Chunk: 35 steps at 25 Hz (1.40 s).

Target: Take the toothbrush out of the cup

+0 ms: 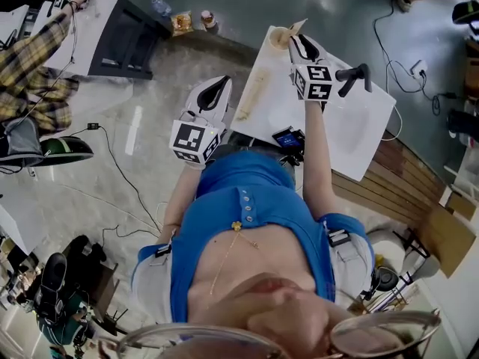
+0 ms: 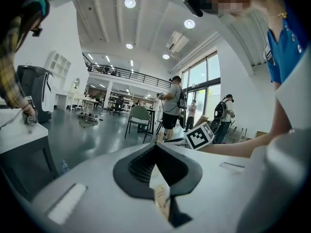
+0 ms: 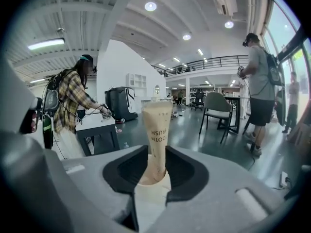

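A beige paper toothbrush packet [image 3: 156, 125] stands upright in a pale cup [image 1: 278, 37] at the far end of the white counter [image 1: 359, 137]. Its top [image 1: 299, 27] pokes out beside my right gripper [image 1: 299, 45]. In the right gripper view that gripper [image 3: 154, 166] is open, with the packet rising between its black fingertips [image 3: 182, 171] and the cup rim [image 3: 150, 191] just below. My left gripper [image 1: 218, 88] hovers off the counter's left edge with its jaws shut [image 2: 156, 147]. A second beige packet [image 1: 251, 99] lies along that edge, and a strip of it [image 2: 163, 203] shows through the slit behind the fingers.
A black tap [image 1: 353, 75] stands over the sink basin [image 1: 352, 122] to the right of the cup. A person in a plaid shirt [image 1: 30, 58] works at a white table at far left. Cables [image 1: 120, 170] trail over the floor. Other people [image 3: 260, 86] and a chair [image 3: 216, 106] stand far off.
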Available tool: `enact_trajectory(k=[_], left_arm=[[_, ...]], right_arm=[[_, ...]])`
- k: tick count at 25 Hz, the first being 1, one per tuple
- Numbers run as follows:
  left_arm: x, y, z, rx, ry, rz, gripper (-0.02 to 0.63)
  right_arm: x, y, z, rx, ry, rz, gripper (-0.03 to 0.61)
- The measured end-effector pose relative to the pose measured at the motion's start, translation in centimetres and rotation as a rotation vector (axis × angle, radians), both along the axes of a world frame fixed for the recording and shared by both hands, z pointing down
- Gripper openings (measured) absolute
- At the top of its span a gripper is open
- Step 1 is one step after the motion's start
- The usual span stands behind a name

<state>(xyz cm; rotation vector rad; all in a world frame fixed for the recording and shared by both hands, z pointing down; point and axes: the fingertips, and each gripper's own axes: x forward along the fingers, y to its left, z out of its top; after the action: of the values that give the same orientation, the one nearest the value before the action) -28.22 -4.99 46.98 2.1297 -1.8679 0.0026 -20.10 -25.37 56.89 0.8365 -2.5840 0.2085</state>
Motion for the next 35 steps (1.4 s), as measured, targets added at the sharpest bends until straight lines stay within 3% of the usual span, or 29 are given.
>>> enact_trajectory(k=[3,12,22,35], left_arm=[[0.0,0.1,-0.3,0.000,-0.004,-0.004,0.000],[0.5,0.7,-1.1,0.005,-0.023,0.004,0.000],[0.2,0.8,-1.4,-0.002,-0.005,0.011,0.000],[1.5,1.0,-2.4,0.038,-0.004,0.059,0.000]], right_arm=[[-0.5,-0.4,0.1,-0.013,-0.013,-0.007,0.131],[-1.7,-1.2,0.9,-0.042,-0.003,-0.036,0.144],[-1.5,-1.3,0.4,0.004,0.005,-0.033,0.057],[0.1,0.6,-5.4,0.080,-0.112,-0.029,0.048]])
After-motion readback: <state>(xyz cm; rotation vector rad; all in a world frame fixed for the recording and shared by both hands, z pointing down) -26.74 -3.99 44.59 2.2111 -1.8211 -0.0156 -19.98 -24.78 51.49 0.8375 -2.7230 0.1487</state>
